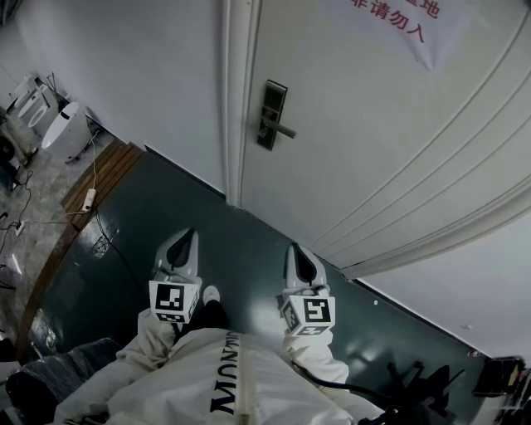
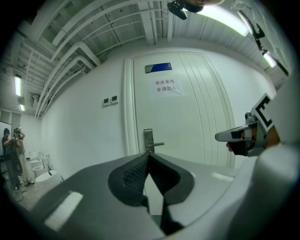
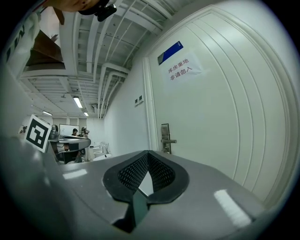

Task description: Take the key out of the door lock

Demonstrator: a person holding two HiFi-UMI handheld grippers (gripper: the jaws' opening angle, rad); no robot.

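White door (image 1: 373, 141) ahead: we are holding left gripper (image 1: 189, 238) and right gripper (image 1: 296, 253) pressed together, empty, risking bumping the lock (image 1: 271, 114).

Dark floor (image 1: 249, 241), white power strip (image 1: 89, 198), cable (image 1: 106, 241)

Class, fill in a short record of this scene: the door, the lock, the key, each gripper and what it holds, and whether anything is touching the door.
Door: white door with a paper sign on it
Lock: lock plate with a lever handle, by the door's left edge
Key: key too small to make out
Left: left gripper, jaws together, empty
Right: right gripper, jaws together, empty
Contact: neither gripper touches the door
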